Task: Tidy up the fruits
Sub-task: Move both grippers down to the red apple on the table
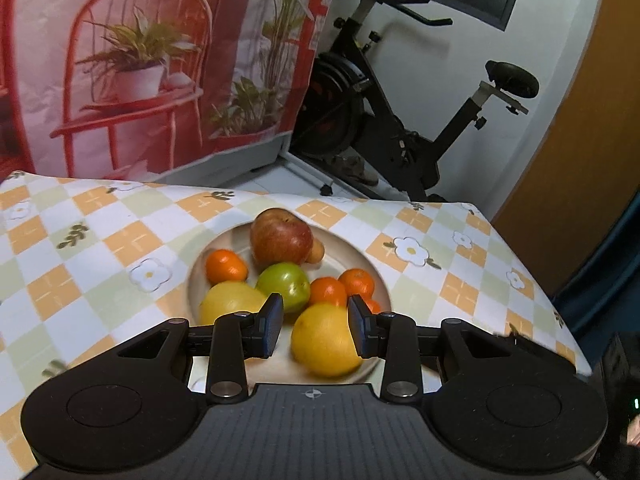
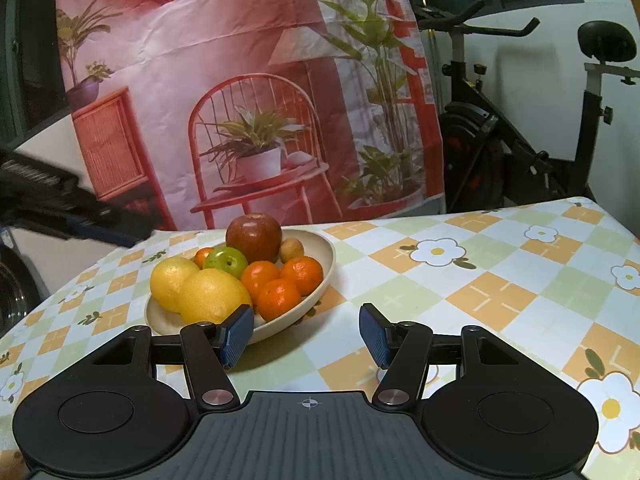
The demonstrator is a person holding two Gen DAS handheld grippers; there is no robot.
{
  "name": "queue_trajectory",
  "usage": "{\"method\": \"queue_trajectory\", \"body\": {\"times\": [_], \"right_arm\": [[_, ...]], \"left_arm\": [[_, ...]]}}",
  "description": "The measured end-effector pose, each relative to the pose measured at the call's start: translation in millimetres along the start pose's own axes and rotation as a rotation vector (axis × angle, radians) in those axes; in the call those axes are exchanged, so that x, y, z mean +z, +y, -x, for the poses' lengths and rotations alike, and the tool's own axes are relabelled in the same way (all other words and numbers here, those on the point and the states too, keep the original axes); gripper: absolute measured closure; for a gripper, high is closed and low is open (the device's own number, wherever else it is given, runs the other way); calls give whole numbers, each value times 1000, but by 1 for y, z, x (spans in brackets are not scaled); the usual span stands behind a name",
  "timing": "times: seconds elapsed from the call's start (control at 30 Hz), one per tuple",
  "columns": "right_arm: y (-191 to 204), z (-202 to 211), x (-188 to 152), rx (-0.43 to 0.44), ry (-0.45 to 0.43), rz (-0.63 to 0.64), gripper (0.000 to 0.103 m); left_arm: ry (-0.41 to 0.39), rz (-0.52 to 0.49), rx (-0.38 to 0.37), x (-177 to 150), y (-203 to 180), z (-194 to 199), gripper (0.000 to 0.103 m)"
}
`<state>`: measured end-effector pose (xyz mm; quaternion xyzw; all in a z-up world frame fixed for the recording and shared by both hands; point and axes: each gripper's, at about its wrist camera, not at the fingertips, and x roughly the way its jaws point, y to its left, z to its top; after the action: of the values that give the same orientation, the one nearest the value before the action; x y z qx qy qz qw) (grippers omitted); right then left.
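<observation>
Left gripper (image 1: 315, 326) hanging over the near side of the bowl (image 1: 374, 266), fingers apart and empty, a large lemon (image 1: 325, 341) lying between the pads but not visibly touched. Right gripper (image 2: 306, 334) low over the tablecloth (image 2: 500, 292) just right of the bowl (image 2: 326, 270), fingers wide apart, nothing between them. In the bowl, nearest first: two lemons at the front rim, the second lemon (image 1: 230, 302) left of the first; behind them a green apple (image 1: 285, 286) and several tangerines (image 2: 279, 298); at the far rim a red apple (image 1: 280, 240) with a small brownish fruit (image 2: 291, 250) tucked beside it. Beyond the bowl, a printed backdrop (image 2: 248, 80) and an exercise bike (image 1: 400, 120). Judged step: lining up on the front lemon, probably to lift it out for sorting. Next move likely calls for lowering around the widest part, closing gently, lifting straight up without nudging neighbouring fruit off the heap.
</observation>
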<state>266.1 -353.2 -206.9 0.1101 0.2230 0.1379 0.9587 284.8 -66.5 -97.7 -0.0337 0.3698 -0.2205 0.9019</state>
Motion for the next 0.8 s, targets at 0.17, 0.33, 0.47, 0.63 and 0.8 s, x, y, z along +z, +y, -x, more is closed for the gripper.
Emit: {"method": "queue_trajectory", "body": {"times": [0.17,0.33,0.47,0.63,0.8], "right_arm": [[5,5,0,-23,13,12,48],[5,24,-6,-25,23,-56,48],[10,37,-6,-29,27,-66,48],[24,50,-4,-10,36,-49,48],[45,59,-10,14,66,-5,48]], "left_arm": [[19,34,24,-25,14,25,65],[59,66,26,-49,29,39,65],[85,88,8,-63,37,40,65],[87,110,-21,-74,40,43,65],[102,121,-55,-82,38,42,65]]}}
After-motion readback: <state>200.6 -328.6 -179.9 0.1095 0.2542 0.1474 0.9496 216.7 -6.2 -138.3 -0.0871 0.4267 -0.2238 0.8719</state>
